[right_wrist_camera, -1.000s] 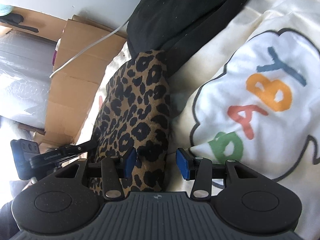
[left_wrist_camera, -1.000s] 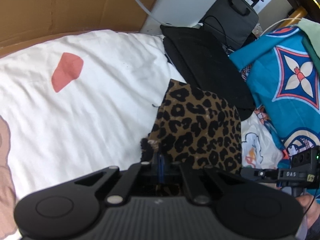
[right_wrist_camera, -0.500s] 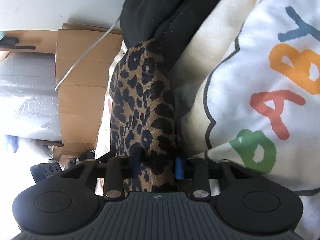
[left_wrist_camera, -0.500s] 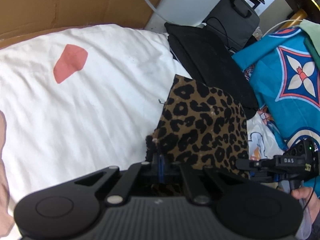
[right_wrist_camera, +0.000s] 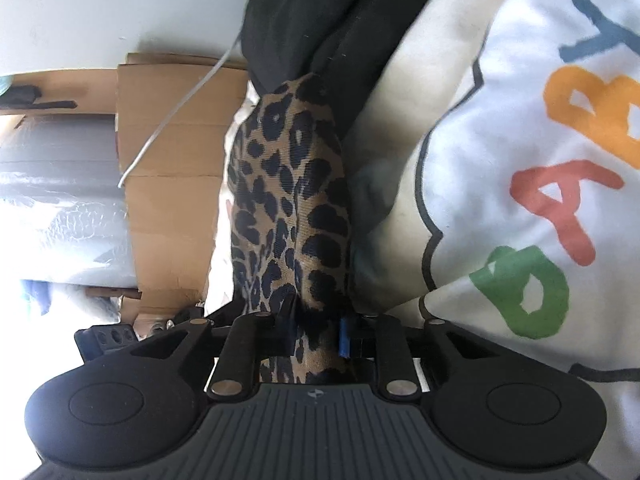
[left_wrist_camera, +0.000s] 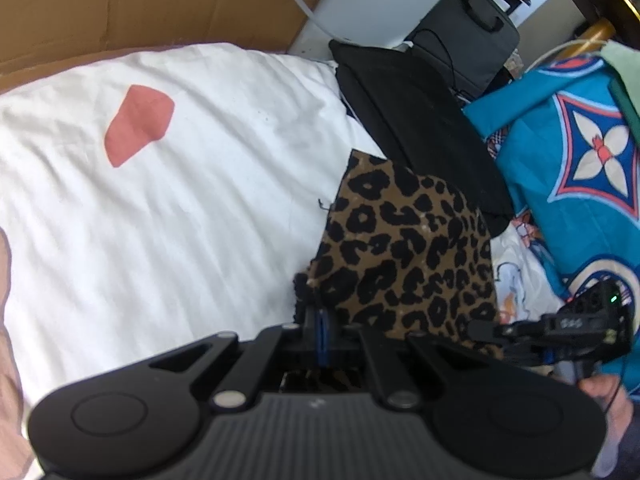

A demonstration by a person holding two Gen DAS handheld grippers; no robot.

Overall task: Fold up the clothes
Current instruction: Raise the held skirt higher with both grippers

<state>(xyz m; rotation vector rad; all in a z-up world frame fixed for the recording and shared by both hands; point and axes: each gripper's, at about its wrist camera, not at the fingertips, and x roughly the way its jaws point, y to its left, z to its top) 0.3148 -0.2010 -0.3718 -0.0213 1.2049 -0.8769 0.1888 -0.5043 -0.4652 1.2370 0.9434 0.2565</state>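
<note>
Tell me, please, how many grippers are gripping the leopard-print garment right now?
2. The left gripper is shut on the leopard-print garment at its near corner; the right gripper clamps another bunched edge.

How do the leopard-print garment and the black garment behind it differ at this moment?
The brown, black-spotted leopard-print garment is patterned; the black garment is plain. The leopard-print garment is pinched by both the left gripper and the right gripper; no gripper touches the black garment. The leopard-print garment is raised off the white bedding, while the black garment lies flat. Both are soft fabric on the same bed.
</note>
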